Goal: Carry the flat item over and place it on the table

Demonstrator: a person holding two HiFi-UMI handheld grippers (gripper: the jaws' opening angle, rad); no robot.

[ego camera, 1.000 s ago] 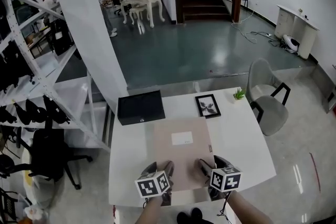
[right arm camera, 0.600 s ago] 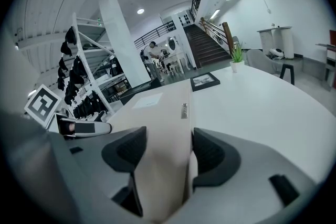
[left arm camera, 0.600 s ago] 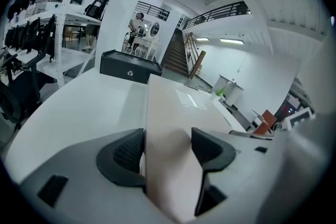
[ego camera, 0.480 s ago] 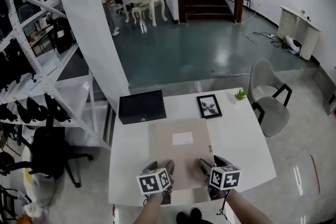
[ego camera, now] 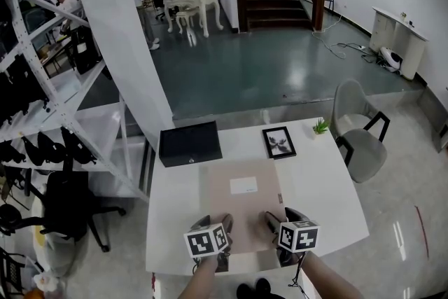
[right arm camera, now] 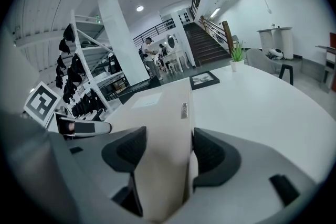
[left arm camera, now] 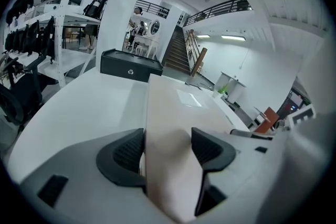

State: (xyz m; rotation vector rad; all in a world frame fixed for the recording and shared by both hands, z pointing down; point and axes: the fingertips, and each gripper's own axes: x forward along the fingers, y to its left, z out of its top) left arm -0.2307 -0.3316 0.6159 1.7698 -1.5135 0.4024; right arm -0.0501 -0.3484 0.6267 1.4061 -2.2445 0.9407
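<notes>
A flat beige cardboard box (ego camera: 242,203) with a white label lies on the white table (ego camera: 318,185). My left gripper (ego camera: 222,238) is shut on the box's near left corner, and in the left gripper view the box (left arm camera: 170,128) fills the gap between the dark pads (left arm camera: 128,152). My right gripper (ego camera: 274,233) is shut on the near right corner; the right gripper view shows the box (right arm camera: 157,128) squeezed between its pads (right arm camera: 210,155). The box's near edge is hidden behind the marker cubes.
A black case (ego camera: 189,143) sits at the table's far left, a framed picture (ego camera: 278,141) and a small green plant (ego camera: 320,126) at the far right. A grey chair (ego camera: 358,138) stands to the right, metal shelving (ego camera: 49,129) to the left.
Both grippers and the box stay where they were. The view has shifted very slightly, and the people far behind have moved a little.
</notes>
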